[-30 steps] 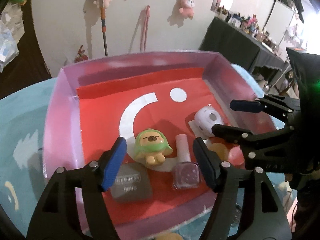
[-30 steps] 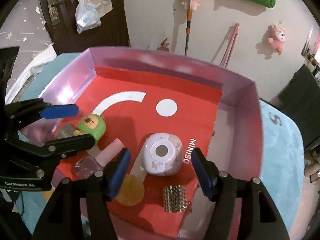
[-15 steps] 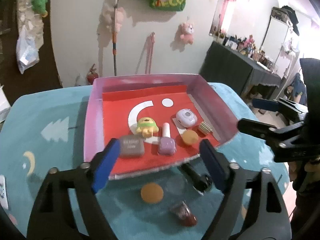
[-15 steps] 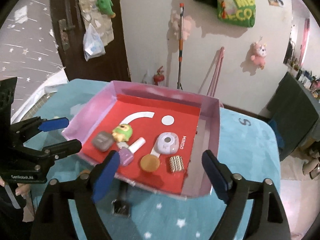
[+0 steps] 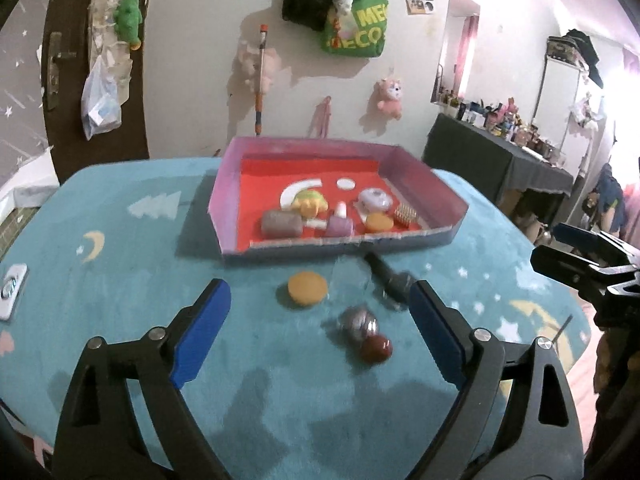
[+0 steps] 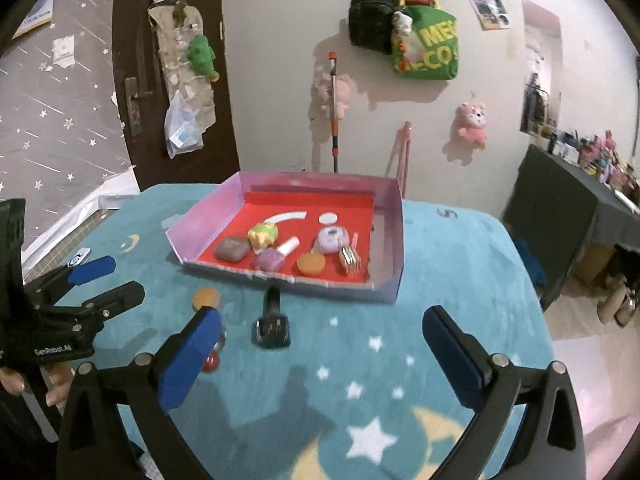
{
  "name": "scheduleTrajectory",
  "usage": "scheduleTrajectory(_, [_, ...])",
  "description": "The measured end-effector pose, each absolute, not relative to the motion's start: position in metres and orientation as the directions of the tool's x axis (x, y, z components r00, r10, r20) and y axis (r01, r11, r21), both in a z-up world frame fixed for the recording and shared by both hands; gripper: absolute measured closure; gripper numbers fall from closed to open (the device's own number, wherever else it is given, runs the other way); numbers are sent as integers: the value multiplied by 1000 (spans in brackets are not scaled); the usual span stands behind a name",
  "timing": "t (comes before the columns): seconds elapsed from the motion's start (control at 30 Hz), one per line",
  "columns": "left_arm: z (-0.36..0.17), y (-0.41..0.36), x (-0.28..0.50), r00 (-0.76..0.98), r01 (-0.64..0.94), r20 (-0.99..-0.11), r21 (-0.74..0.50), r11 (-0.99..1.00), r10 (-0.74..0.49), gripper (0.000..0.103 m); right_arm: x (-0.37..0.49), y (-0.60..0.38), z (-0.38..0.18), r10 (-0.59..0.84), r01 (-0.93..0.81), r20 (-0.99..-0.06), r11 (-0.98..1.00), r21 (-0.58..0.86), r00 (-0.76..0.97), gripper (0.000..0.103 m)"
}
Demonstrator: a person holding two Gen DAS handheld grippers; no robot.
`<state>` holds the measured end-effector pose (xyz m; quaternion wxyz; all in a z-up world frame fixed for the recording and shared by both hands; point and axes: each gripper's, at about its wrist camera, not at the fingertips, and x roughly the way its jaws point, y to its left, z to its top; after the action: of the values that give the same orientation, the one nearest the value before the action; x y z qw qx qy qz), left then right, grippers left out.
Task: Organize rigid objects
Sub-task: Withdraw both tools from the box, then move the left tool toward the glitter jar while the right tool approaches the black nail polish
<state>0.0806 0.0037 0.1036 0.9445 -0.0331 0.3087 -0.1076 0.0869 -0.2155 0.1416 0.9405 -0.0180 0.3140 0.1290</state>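
- Teal cloth [image 5: 120,288] with stars and moons covers the table, and the pink-walled tray [image 5: 224,200] with its red floor sits at the far side of it.
- Your left gripper [image 5: 320,320] hangs over the cloth on the near side of the tray, its jaws wide apart and opening further, with nothing pressed between the blue pads [image 5: 200,332].
- Your right gripper [image 6: 320,344] also hangs short of the tray, jaws spread wide and opening further, gripping nothing.
- Inside the tray lie a grey case [image 5: 281,222], a green and yellow figure [image 5: 308,202], a purple nail-polish bottle [image 5: 339,224], a white round device [image 5: 374,200], an orange disc [image 5: 379,222] and a small ridged gold piece [image 5: 406,214], all clustered toward the near wall.
- Out on the cloth, a second orange disc [image 5: 307,288] lies just before the tray's near wall, seen from your left wrist between the two fingers but beyond their tips.
- Beside it, a dark bottle [image 6: 272,320] lies on its side, its cap end close to the tray wall; from your right wrist it sits in the gap between the fingers, nearer the left one, untouched.
- Closer to you, a small red and silvery piece [image 5: 366,336] rests on the cloth near the right finger of your left gripper; it is too blurred to name.
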Motion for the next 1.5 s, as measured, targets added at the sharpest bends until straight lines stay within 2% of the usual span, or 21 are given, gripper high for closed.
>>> scheduleTrajectory(0.1, [89,1,74,782,170,-585,-134,976,-216,12,74,-215,122,221,-221,-582,973,71,783,0])
scheduleTrajectory(0.37, [74,0,68,819,154,-535,-145,977,-208,12,61,-222,80,204,-166,-518,979,119,831,0])
scheduleTrajectory(0.67, [56,-3,73,822,131,-539,-137,982,-185,12,74,-230,46,144,-92,-556,989,119,818,0])
scheduleTrajectory(1.0, [45,2,80,810,121,-552,-176,977,-199,12,71,-230,47,137,-89,-532,989,115,836,0])
scheduleTrajectory(1.23, [45,-5,77,810,147,-550,-142,979,-202,12,70,-223,47,109,-88,-528,994,65,842,0])
scheduleTrajectory(1.5, [46,-8,78,810,146,-554,-130,981,-194,12,71,-226,47,122,-88,-537,992,87,835,0])
